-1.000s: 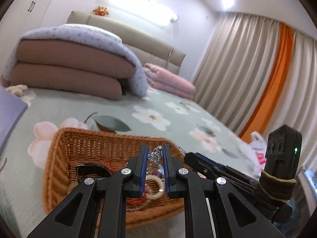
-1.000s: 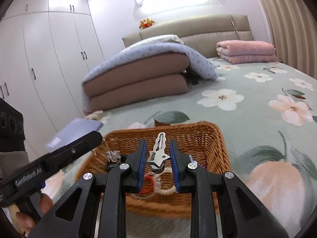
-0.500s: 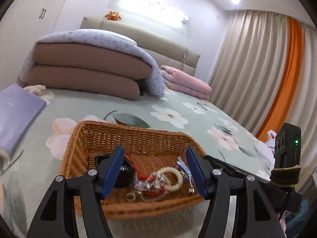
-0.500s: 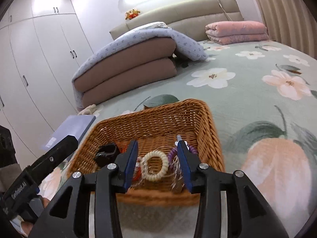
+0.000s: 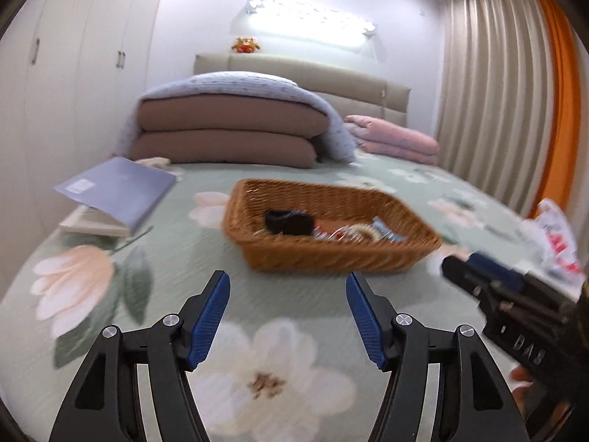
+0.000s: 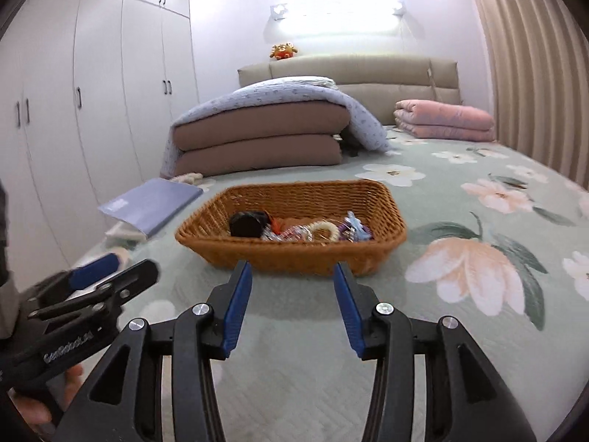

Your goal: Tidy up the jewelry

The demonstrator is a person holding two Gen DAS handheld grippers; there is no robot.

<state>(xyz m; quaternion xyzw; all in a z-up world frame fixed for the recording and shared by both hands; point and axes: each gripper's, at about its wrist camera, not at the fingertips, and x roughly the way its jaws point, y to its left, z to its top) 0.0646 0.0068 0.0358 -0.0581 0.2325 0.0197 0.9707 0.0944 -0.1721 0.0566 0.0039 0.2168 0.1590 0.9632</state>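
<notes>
The wide bed with its pale green, flower-printed quilt [image 6: 460,350] fills the scene, and on it sits the rectangular brown woven wicker basket [image 6: 294,258] — just beyond both tools. Left tool [image 5: 288,283] has its blue-padded jaws spread wide, nothing between them; right tool [image 6: 292,270] the same, jaws apart and empty. Beside the basket on the left lies a flat lavender folder [image 6: 154,206], its white label too blurred to read. Inside the basket is the jewelry: a chunky black band [image 6: 247,224], a cream beaded bracelet [image 6: 324,229], a tangle of clear, red and purple pieces [image 6: 291,232]. It all looks light, small and slippery, the strands limp and likely to snag — best pinched across a bead run or the stiffer black band. Pale lettering on the left tool's body in the right view starts "Gen", the rest blurred.
</notes>
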